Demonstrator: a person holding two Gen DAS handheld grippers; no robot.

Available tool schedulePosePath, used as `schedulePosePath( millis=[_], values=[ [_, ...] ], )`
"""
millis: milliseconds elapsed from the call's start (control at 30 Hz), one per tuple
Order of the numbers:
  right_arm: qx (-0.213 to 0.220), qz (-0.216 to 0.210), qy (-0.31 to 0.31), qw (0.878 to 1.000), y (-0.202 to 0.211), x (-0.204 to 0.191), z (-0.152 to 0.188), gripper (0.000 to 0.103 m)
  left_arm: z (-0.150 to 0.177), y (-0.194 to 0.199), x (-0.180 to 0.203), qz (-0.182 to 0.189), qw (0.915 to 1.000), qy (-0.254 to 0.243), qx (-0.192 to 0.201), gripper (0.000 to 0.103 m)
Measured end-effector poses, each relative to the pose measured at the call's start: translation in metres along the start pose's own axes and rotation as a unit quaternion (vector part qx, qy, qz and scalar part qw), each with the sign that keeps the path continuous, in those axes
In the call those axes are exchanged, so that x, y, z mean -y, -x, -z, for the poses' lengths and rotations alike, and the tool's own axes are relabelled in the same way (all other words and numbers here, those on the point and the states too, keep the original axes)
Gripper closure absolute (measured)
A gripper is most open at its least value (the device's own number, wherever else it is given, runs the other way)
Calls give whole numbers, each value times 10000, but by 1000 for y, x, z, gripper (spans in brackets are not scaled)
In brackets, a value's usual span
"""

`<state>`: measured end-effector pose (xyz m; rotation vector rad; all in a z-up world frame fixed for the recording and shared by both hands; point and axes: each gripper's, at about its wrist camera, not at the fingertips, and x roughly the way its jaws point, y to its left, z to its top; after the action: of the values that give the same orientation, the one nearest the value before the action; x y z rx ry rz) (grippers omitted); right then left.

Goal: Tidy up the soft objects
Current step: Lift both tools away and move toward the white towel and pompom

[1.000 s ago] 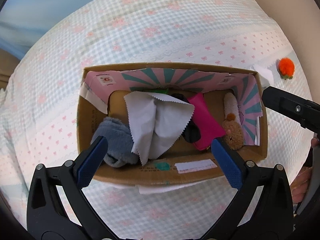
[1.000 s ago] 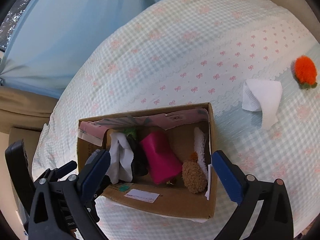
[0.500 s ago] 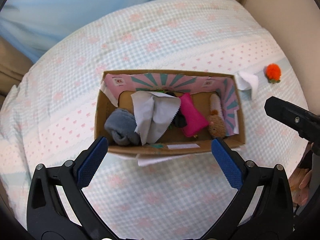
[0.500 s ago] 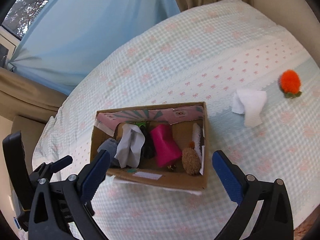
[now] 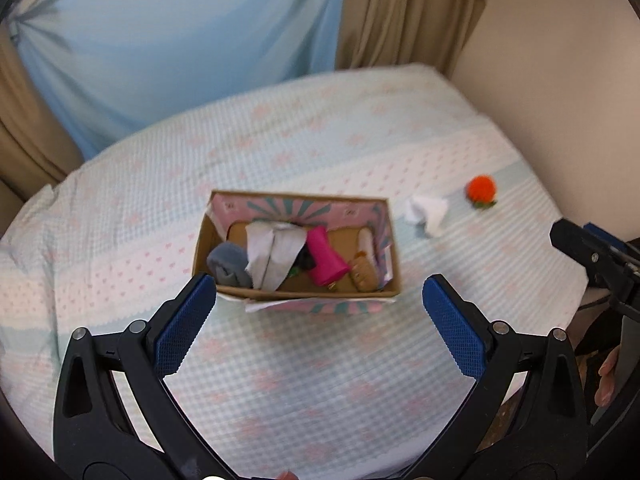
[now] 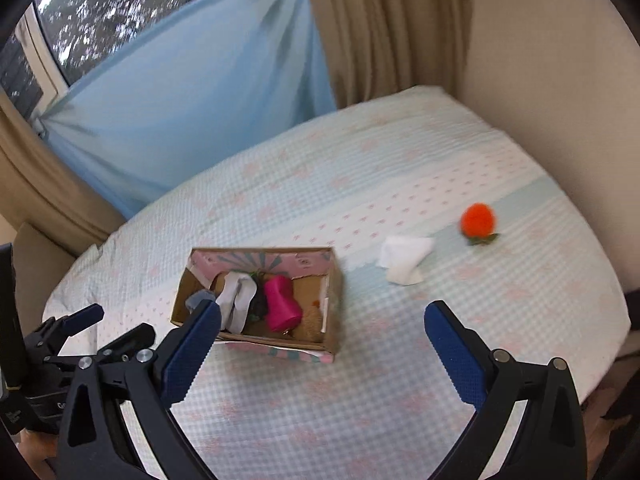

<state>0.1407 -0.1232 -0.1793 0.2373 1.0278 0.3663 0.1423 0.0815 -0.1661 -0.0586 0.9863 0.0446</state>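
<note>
An open cardboard box [image 5: 394, 256] [image 6: 335, 280] sits on the bed and holds a grey sock [image 5: 228, 262], a white cloth [image 5: 272, 252], a pink item [image 5: 326, 260] [image 6: 282, 304] and a brown plush [image 5: 362, 274]. A white cloth [image 5: 426, 212] [image 6: 404, 258] and an orange plush ball [image 5: 480, 190] [image 6: 478, 220] lie on the bed right of the box. My left gripper [image 5: 318, 318] is open and empty, well back from the box. My right gripper [image 6: 320, 344] is open and empty, near the box's front right.
The bed [image 5: 320, 380] has a pale checked cover with pink bows. A blue curtain [image 6: 180, 80] and beige drapes [image 6: 380, 20] hang behind it. A beige wall [image 6: 560, 100] runs along the right. The right gripper's body [image 5: 592, 256] shows at the left wrist view's right edge.
Both grippers have pulled back and up from the box, so the box looks smaller and more of the bed, curtain and window shows. Both stay open and empty.
</note>
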Motion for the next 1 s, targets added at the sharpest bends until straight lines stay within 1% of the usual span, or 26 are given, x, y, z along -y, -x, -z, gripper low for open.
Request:
schedulePosePath(
  millis=[33,67,200,267,367,433,533,667,800,1000],
  values=[
    [105,80,34,9999,14,4,2,2,1,9,3,5,9999,11,103,0],
    [186,159,68,9997,24,5,4,2,4,24,7,6,9995,41,302,0],
    [524,519,195,9971,71,13,12,2,9,55,19,184,9975,97,668,0],
    [665,693,190,9952,92,18,16,2,12,65,26,251,9965,87,793,0],
    [995,892,211,9908,120,26,23,2,16,75,40,329,9950,6,940,0],
    [1098,980,213,9889,129,32,27,2,17,79,49,349,9940,-101,1036,0],
    [1141,1018,184,9881,135,39,29,2,20,84,66,477,9915,-270,1183,0],
    [1161,1066,90,9875,137,50,32,2,18,80,83,603,9908,-350,1163,0],
    [1190,1051,44,9873,135,64,31,2,15,70,97,638,9910,-359,1120,0],
    [1182,776,-32,9899,121,94,17,2,7,44,121,617,9921,-210,1071,0]
  ],
)
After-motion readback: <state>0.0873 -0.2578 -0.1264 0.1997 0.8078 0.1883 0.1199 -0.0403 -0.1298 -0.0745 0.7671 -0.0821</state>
